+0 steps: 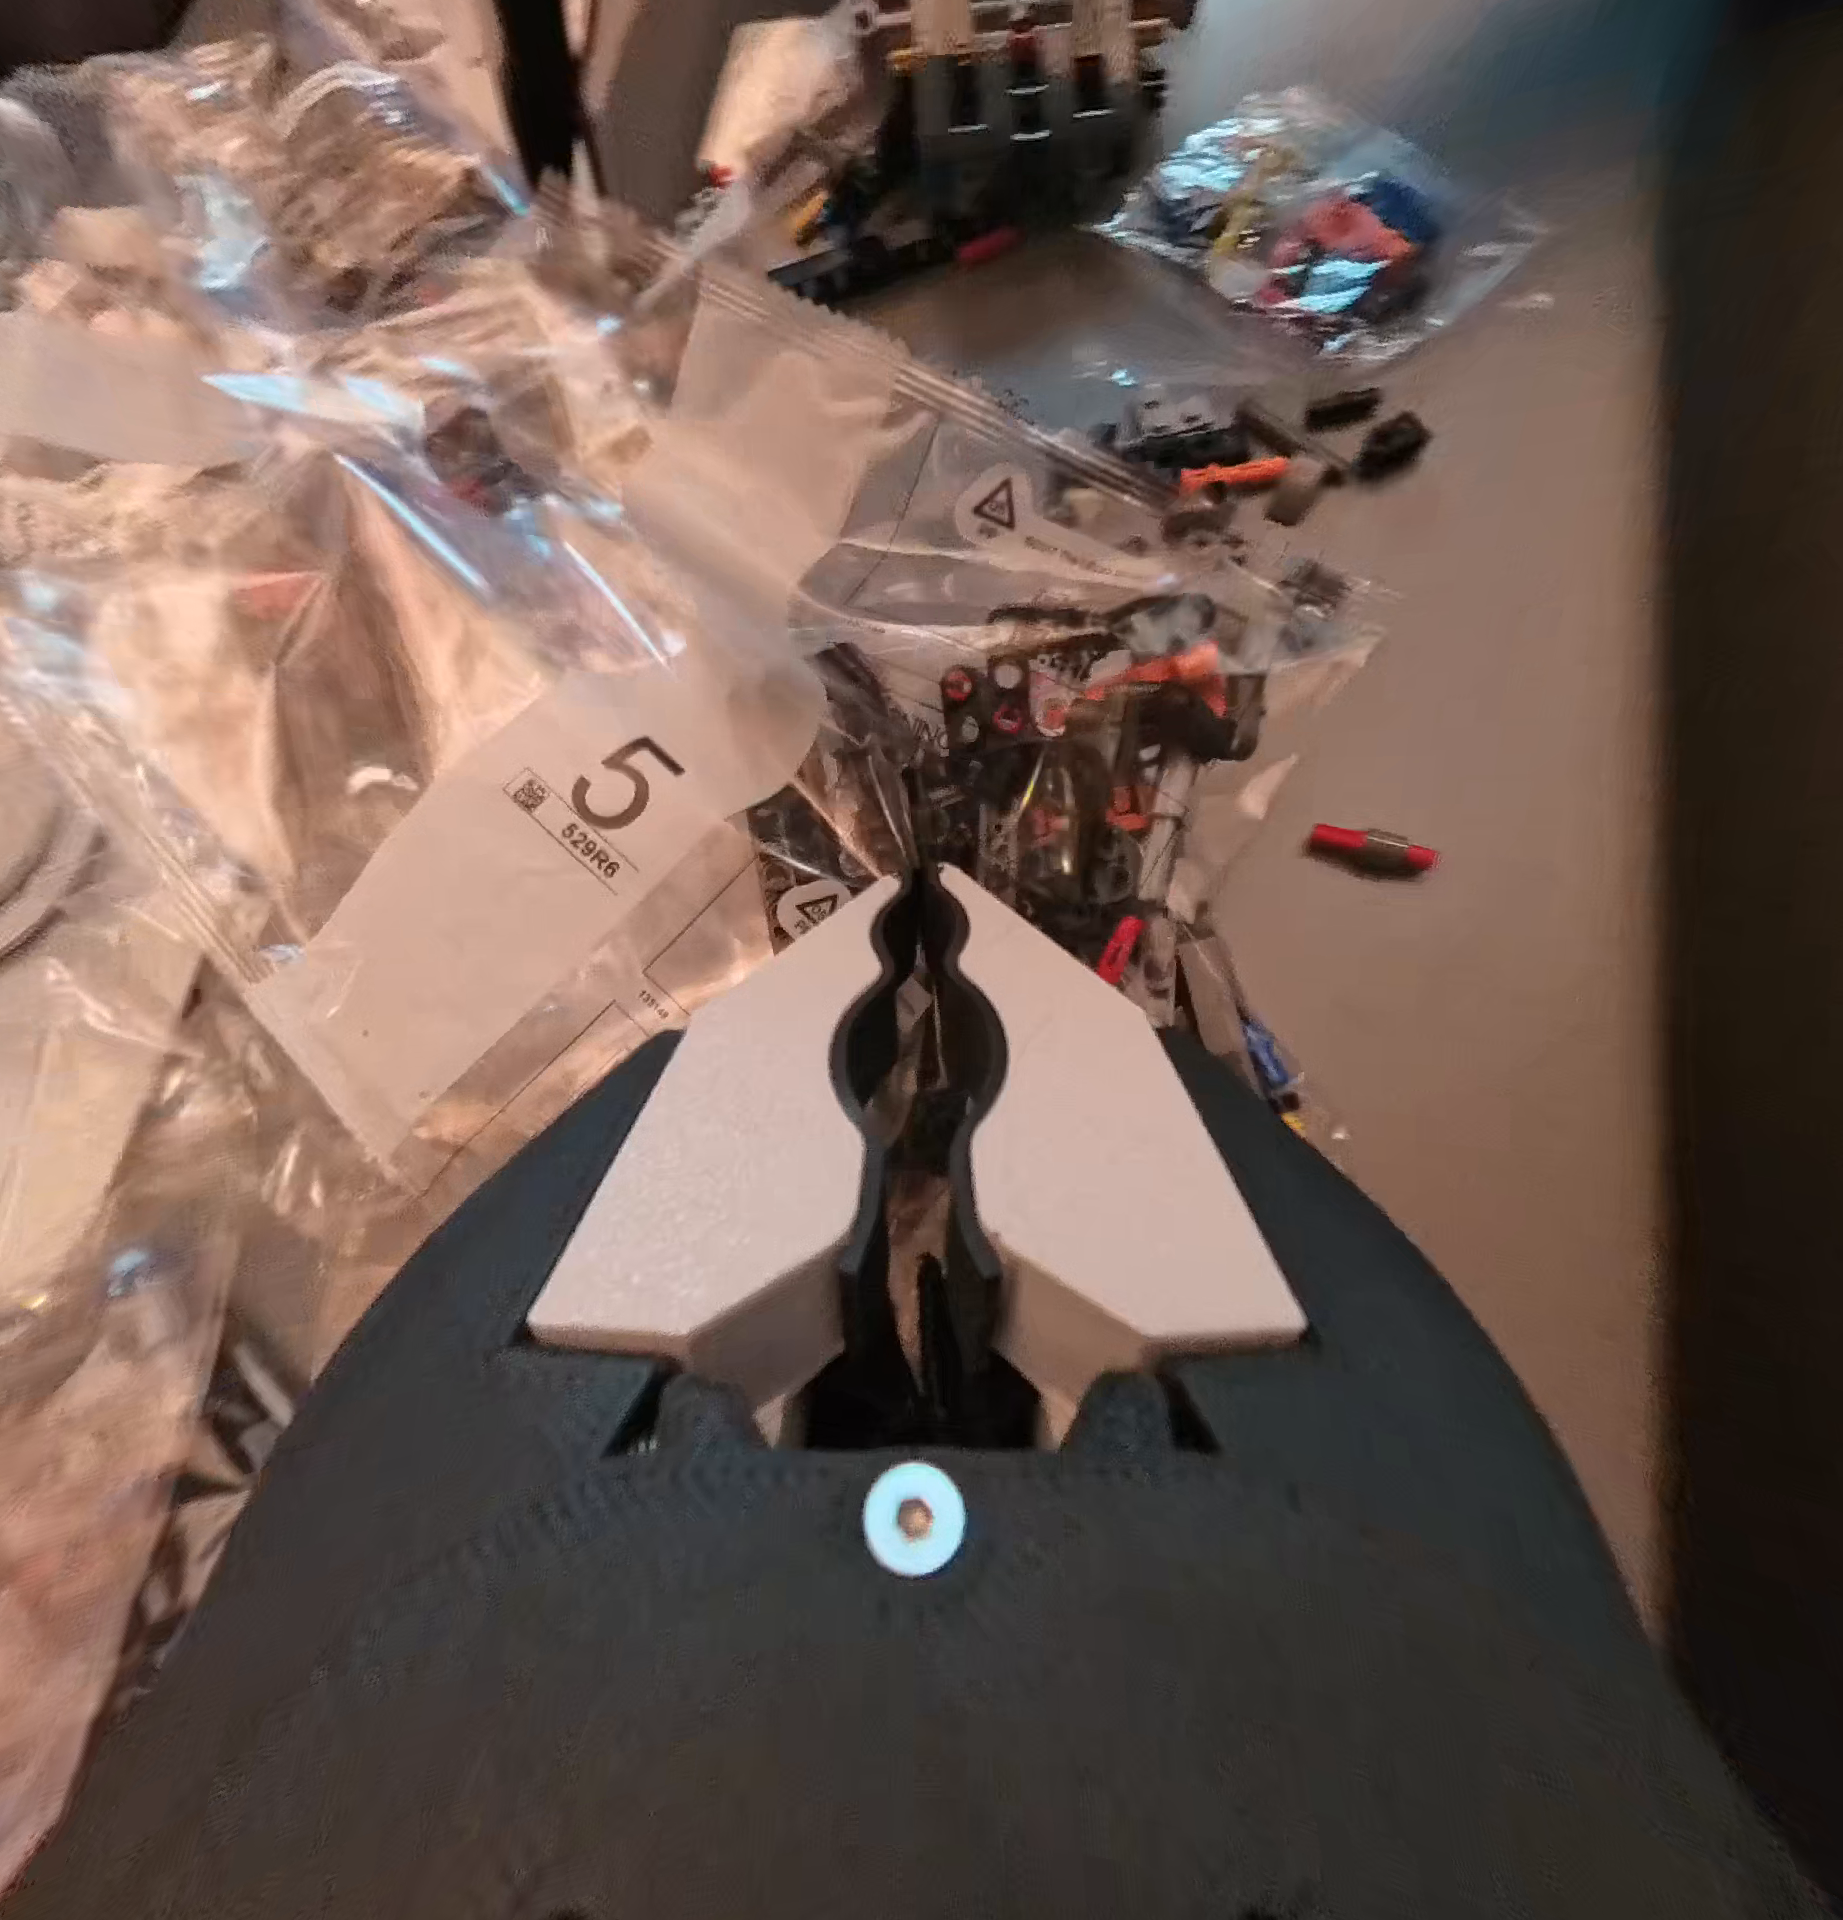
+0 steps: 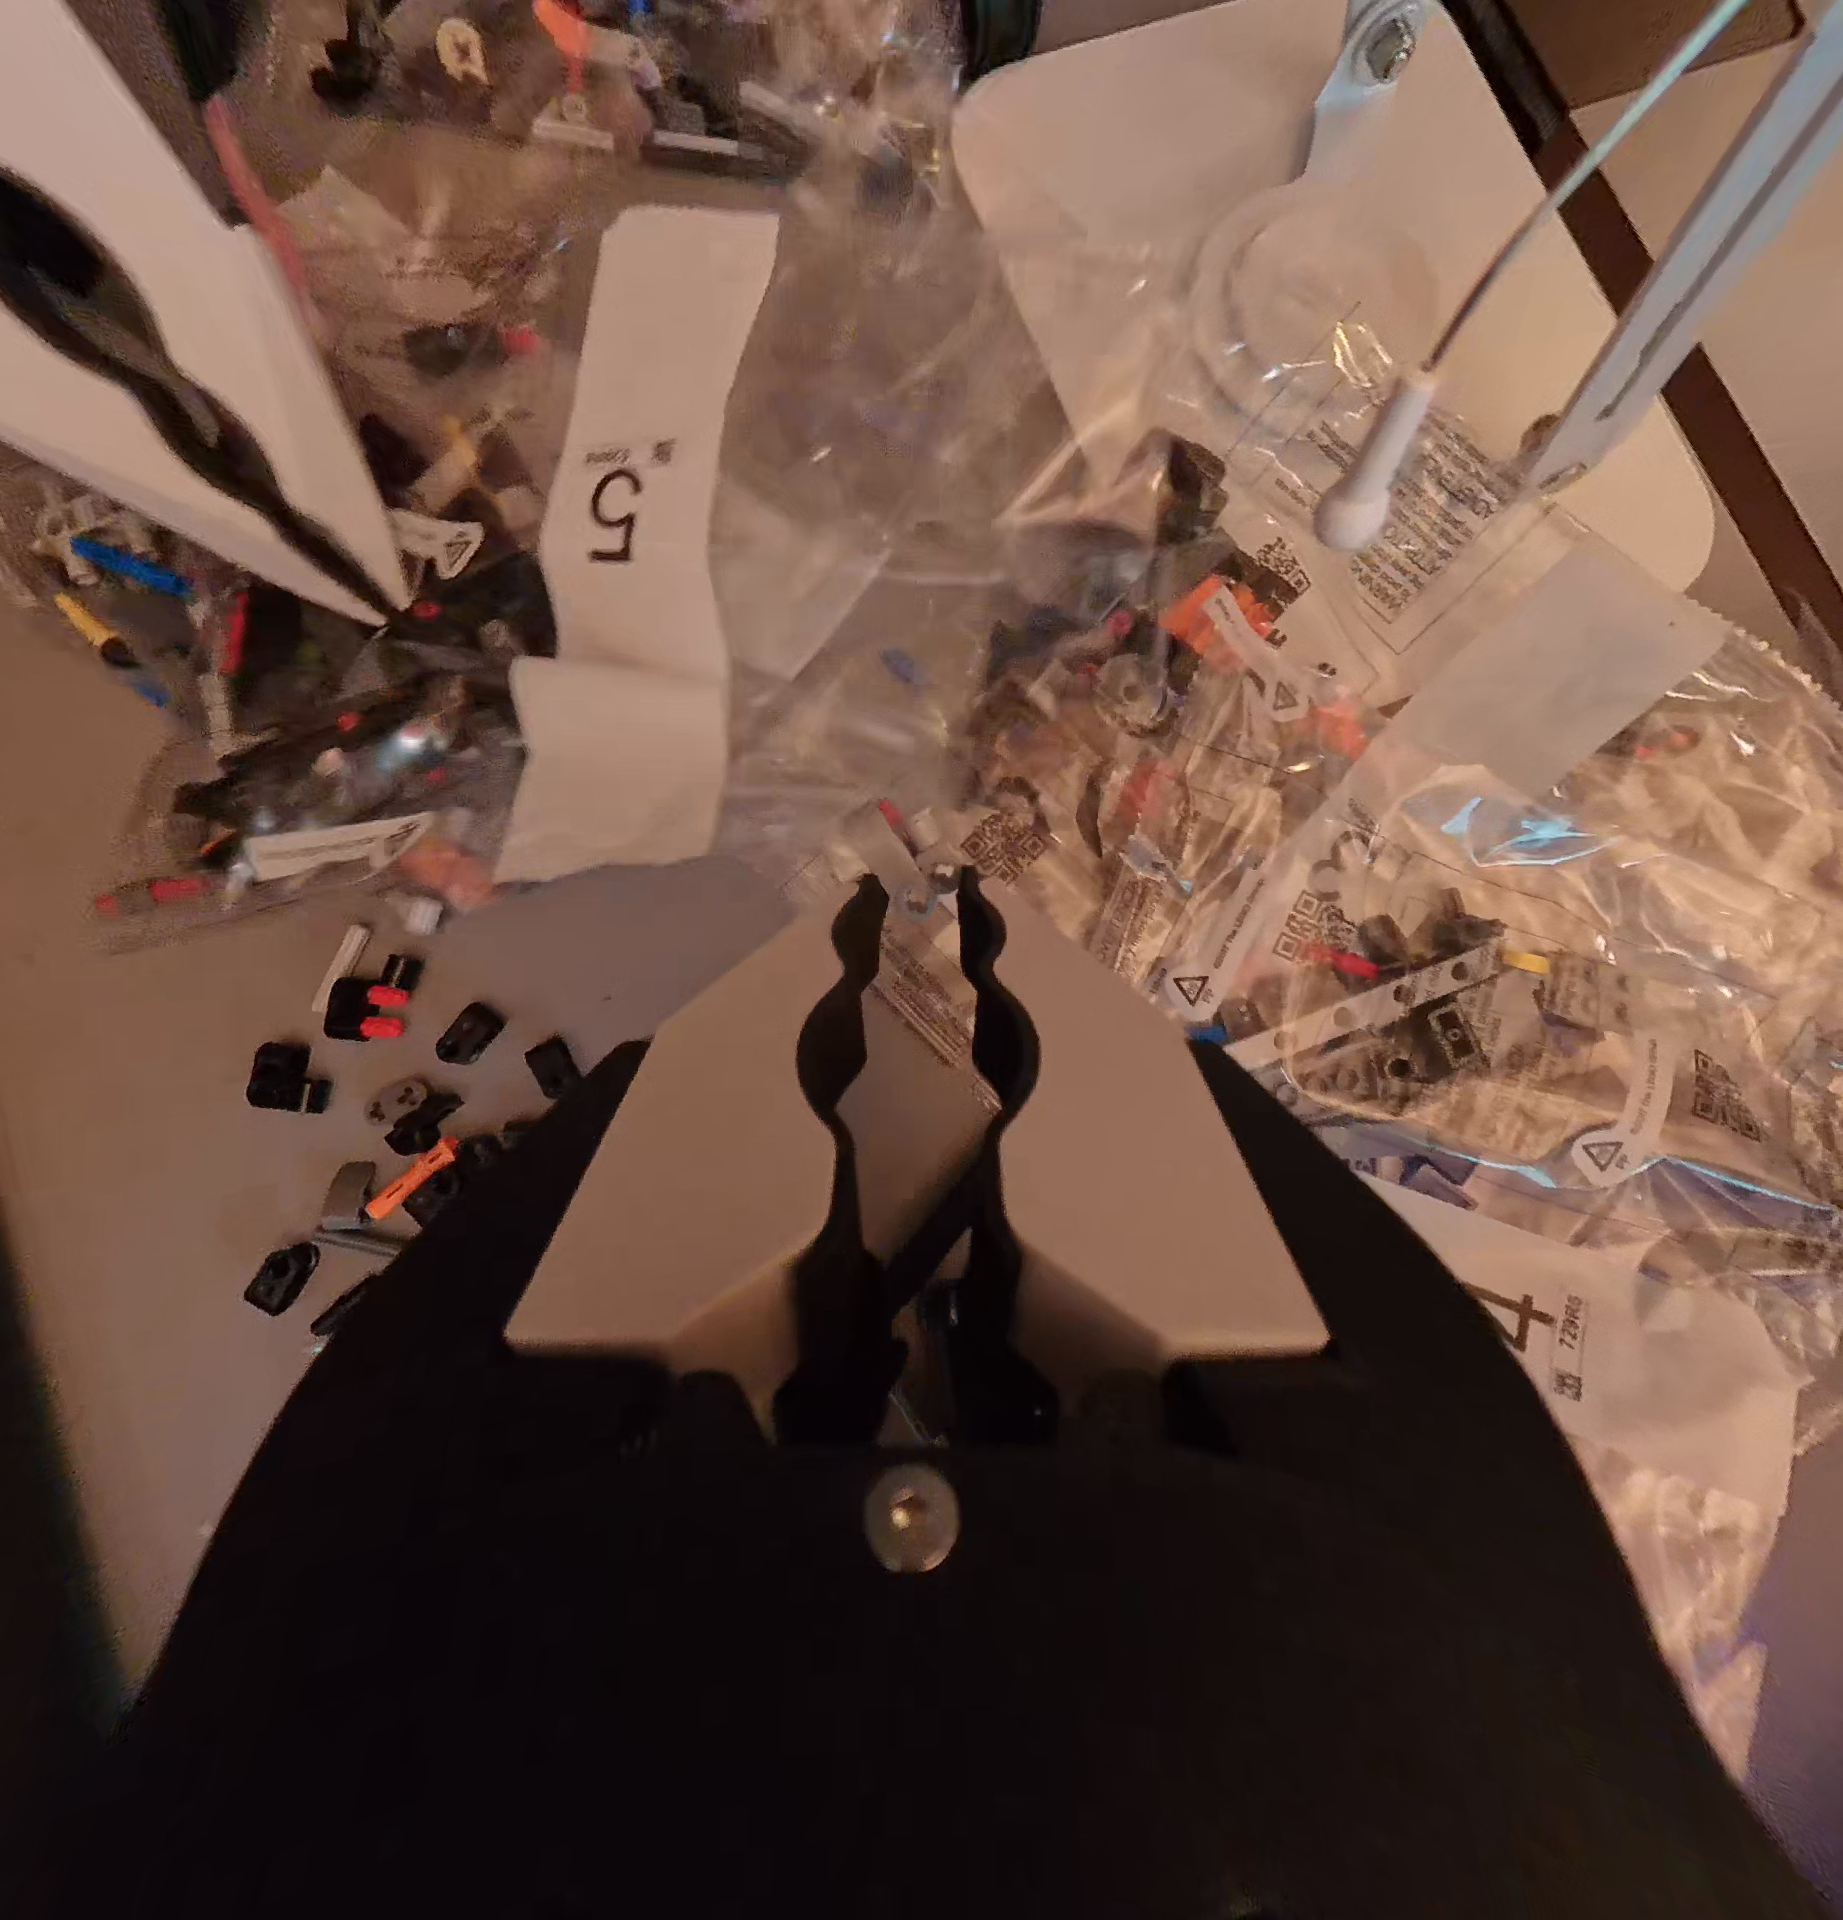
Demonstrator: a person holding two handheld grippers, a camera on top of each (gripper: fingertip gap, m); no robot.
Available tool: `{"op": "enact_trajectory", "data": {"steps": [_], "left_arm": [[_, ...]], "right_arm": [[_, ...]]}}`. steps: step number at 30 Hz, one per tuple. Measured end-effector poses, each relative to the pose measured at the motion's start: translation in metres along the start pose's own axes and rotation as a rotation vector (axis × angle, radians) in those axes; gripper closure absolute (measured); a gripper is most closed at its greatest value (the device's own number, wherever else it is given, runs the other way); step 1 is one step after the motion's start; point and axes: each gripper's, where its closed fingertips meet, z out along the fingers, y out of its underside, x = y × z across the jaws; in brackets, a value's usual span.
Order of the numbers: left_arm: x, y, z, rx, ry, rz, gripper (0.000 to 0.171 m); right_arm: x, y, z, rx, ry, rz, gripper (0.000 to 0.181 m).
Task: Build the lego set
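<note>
My left gripper (image 1: 922, 883) is shut, its tips pinching the film of a clear bag of dark pieces (image 1: 1062, 790) with a white numbered label (image 1: 543, 883). In the right wrist view it shows at the upper left (image 2: 392, 613), its tips on that same bag (image 2: 377, 727). My right gripper (image 2: 917, 894) is closed on the printed edge of a clear plastic bag (image 2: 855, 540), with a small grey piece (image 2: 922, 899) inside the film between its fingertips. The bag rises away from the tips, loose and crumpled.
Small black, red and orange loose pieces (image 2: 397, 1049) lie on the table at the left. More sealed bags (image 2: 1468, 987) are piled at the right. A partly built dark model (image 1: 1000, 135) stands at the back beside a bag of coloured pieces (image 1: 1322, 239). A red and grey pin (image 1: 1374, 847) lies alone. Some 15 centimeters of space lies between my two pairs of fingers.
</note>
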Motion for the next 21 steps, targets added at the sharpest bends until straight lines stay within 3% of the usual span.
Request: {"op": "enact_trajectory", "data": {"steps": [7, 12, 21], "left_arm": [[0.028, -0.003, -0.002, 0.029, 0.146, 0.046, 0.171], [0.031, -0.004, -0.001, 0.035, 0.155, 0.063, 0.171], [0.022, -0.001, 0.001, 0.019, 0.111, 0.059, 0.165]], "right_arm": [[0.011, 0.012, 0.006, -0.040, 0.015, 0.062, 0.169], [0.001, 0.018, 0.019, -0.090, -0.015, 0.025, 0.169], [-0.028, -0.001, 0.014, -0.006, -0.132, -0.050, 0.169]]}}
